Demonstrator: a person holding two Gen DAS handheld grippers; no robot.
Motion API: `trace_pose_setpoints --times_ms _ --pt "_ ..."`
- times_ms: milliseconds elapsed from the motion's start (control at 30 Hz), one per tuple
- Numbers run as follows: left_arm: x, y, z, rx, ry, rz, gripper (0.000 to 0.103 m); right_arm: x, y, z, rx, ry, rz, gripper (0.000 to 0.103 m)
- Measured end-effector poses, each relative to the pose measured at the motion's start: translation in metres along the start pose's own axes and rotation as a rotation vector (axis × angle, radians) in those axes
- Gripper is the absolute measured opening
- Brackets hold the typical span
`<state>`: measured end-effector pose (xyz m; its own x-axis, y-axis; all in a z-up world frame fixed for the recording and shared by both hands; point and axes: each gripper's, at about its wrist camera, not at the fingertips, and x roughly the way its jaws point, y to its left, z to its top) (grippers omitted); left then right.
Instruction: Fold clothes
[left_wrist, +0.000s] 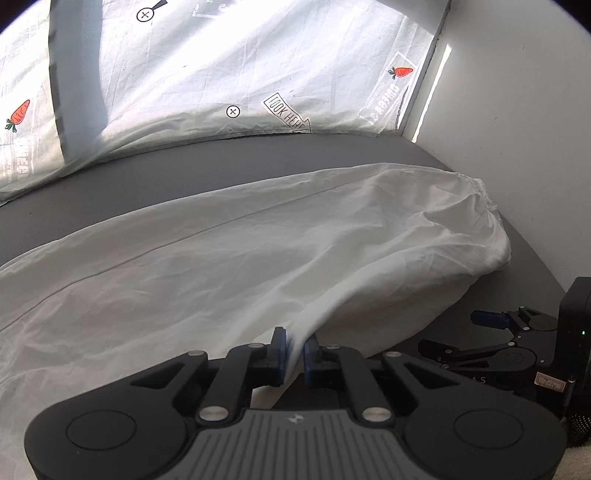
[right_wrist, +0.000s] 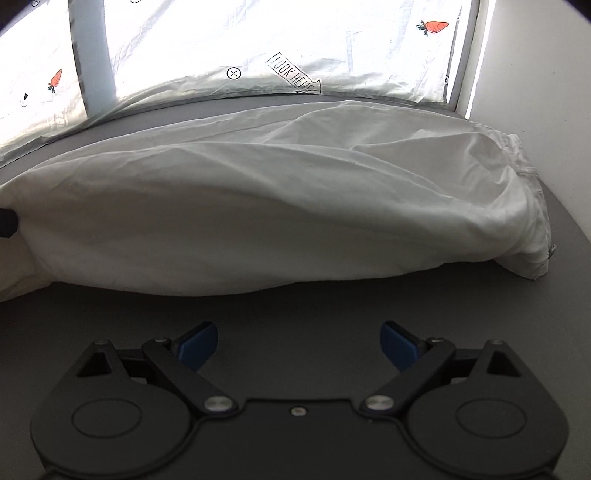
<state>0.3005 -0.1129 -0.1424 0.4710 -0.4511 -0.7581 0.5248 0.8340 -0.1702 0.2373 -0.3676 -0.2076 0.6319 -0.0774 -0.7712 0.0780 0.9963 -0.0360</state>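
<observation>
Nearest the left wrist camera, the left gripper (left_wrist: 295, 347) has its blue pads pinched on a bunched near edge of the white garment (left_wrist: 229, 258), the cloth rising in a taut ridge from between the jaws. The garment lies spread wide across the grey surface (left_wrist: 229, 158), wrinkled, with a long seam running across it and its gathered right end (left_wrist: 484, 206) near the white wall (left_wrist: 517, 110). In the right wrist view the same garment (right_wrist: 258, 206) lies ahead of the right gripper (right_wrist: 299, 345), whose blue-tipped fingers (right_wrist: 397, 341) stand wide apart over bare grey surface (right_wrist: 295, 306), clear of the cloth's near edge and holding nothing. The right gripper (left_wrist: 491, 332) also shows at the lower right of the left view, just beside the garment. Beyond the garment, a backlit printed sheet (left_wrist: 258, 66) with carrots (left_wrist: 402, 71) and a "LOOK HERE" arrow (left_wrist: 286, 112) hangs along the far edge
</observation>
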Motion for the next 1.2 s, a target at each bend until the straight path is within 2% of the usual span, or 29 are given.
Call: trace_pose_setpoints --times_ms 167,300,400,500,567,600,700,767,833,967,1200 --pt "0.007 0.007 -0.002 0.02 0.017 -0.04 0.01 0.011 0.025 0.0 -0.026 -0.053 -0.033 0.099" --pt "0.007 0.023 -0.002 -0.063 0.006 -0.078 0.011 0.005 0.022 0.002 0.021 -0.097 0.01 0.092" --pt "0.014 0.031 -0.006 -0.114 0.014 -0.083 0.016 -0.012 0.014 0.001 0.065 -0.17 0.033 0.092" --pt "0.025 0.034 -0.01 -0.135 0.049 -0.056 0.025 -0.012 0.009 0.008 0.081 -0.181 0.027 0.092" --pt "0.029 0.029 -0.012 -0.106 0.077 -0.021 0.038 -0.008 0.008 0.013 0.082 -0.173 0.02 0.092" --pt "0.028 0.027 -0.012 -0.085 0.079 -0.009 0.041 -0.008 0.008 0.016 0.082 -0.175 0.017 0.092" --pt "0.017 0.022 -0.014 -0.02 0.056 0.013 0.058 -0.007 0.01 0.028 0.071 -0.191 0.013 0.092" --pt "0.01 0.02 -0.015 0.006 0.039 0.008 0.077 -0.003 0.013 0.035 0.055 -0.192 0.009 0.092" --pt "0.009 0.015 -0.016 0.039 0.036 0.015 0.08 0.001 0.015 0.039 0.041 -0.185 0.001 0.092" --pt "0.021 0.002 -0.02 0.142 0.061 0.081 0.08 0.004 0.013 0.042 0.07 -0.177 0.008 0.092" --pt "0.034 -0.011 -0.03 0.268 0.092 0.136 0.08 0.006 0.009 0.043 0.104 -0.157 0.023 0.094"
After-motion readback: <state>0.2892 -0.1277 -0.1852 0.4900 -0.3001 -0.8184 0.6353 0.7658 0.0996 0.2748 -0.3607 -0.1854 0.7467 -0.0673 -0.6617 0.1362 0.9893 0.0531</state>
